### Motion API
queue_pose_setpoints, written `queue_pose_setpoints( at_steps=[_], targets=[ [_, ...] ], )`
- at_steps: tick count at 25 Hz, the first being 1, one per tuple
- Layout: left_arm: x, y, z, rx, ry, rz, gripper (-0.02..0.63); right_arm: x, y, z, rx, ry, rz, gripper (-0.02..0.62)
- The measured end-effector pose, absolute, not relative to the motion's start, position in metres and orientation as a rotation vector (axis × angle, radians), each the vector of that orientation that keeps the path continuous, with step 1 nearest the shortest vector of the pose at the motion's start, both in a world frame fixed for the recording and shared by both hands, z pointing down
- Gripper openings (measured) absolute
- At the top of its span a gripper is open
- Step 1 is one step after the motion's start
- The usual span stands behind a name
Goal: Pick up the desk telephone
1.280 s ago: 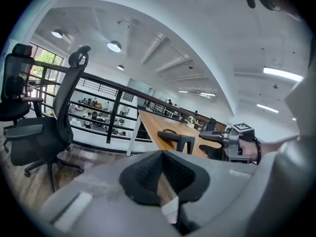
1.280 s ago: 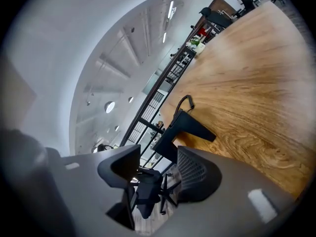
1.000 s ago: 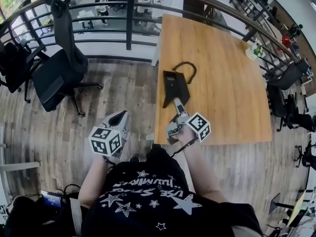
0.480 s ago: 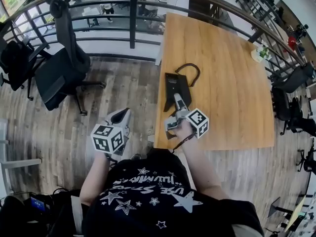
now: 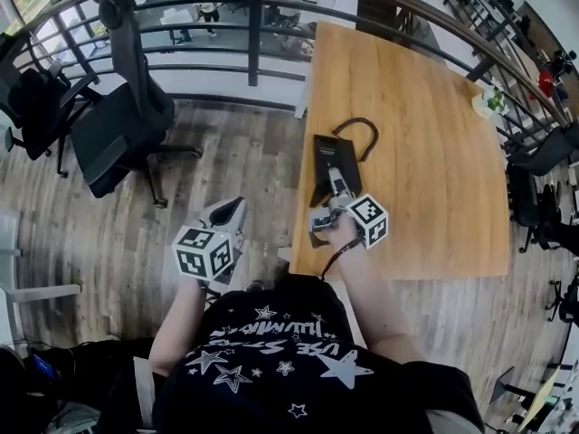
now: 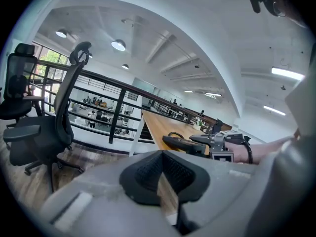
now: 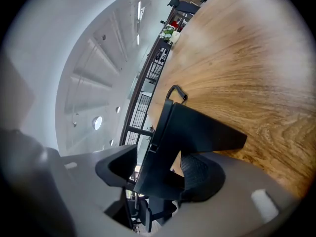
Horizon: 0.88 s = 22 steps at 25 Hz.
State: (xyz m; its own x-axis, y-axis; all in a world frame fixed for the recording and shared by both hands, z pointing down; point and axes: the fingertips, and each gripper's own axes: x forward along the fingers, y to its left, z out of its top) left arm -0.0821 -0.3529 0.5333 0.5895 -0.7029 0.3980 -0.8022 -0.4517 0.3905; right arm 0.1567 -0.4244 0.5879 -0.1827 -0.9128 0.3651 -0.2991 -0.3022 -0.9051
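The black wedge-shaped desk telephone (image 5: pixel 326 155) lies near the left edge of the wooden table (image 5: pixel 425 152), its dark cord (image 5: pixel 359 127) looping behind it. My right gripper (image 5: pixel 336 188) reaches over its near end. In the right gripper view the telephone (image 7: pixel 197 132) stands between the wide jaws of that gripper (image 7: pixel 160 172), which have just been closing a little; a slit of background still shows beside the left pad (image 7: pixel 118 167). My left gripper (image 5: pixel 231 215) hangs over the floor left of the table, pads together (image 6: pixel 160 169), holding nothing. It sees the telephone (image 6: pixel 178 142) and right gripper (image 6: pixel 219 142) sideways.
A black office chair (image 5: pixel 118 125) and a second one (image 5: pixel 36 107) stand on the wood floor at left. A dark railing (image 5: pixel 253 25) runs behind the table. A small plant (image 5: pixel 491 102) sits at the table's far right edge. More chairs (image 5: pixel 543 197) stand at right.
My right gripper has gone forward and down over the table, from just short of the telephone to around its near end. The left gripper has hardly shifted.
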Motion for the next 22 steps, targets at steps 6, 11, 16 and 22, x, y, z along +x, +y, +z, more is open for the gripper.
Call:
queue_pose_setpoints(
  at_steps=[6,11,16,22],
  targets=[
    [-0.086,-0.352,0.537,2.27,-1.19,0.253,0.002,0.159,-0.423,0.593,-1.575,1.388,-1.49,0.229],
    [-0.092,-0.354,0.541,2.265,-1.196,0.257,0.002,0.157,-0.423,0.597,-1.553,1.339,-1.531,0.206],
    [-0.099,-0.351,0.538,2.266,-1.192,0.263,0.002,0.165,-0.421,0.591,-1.51,1.294,-1.523,0.193],
    [-0.102,-0.345,0.538,2.269,-1.173,0.266,0.002,0.165,-0.41,0.581,-1.51,1.34,-1.52,0.19]
  ],
)
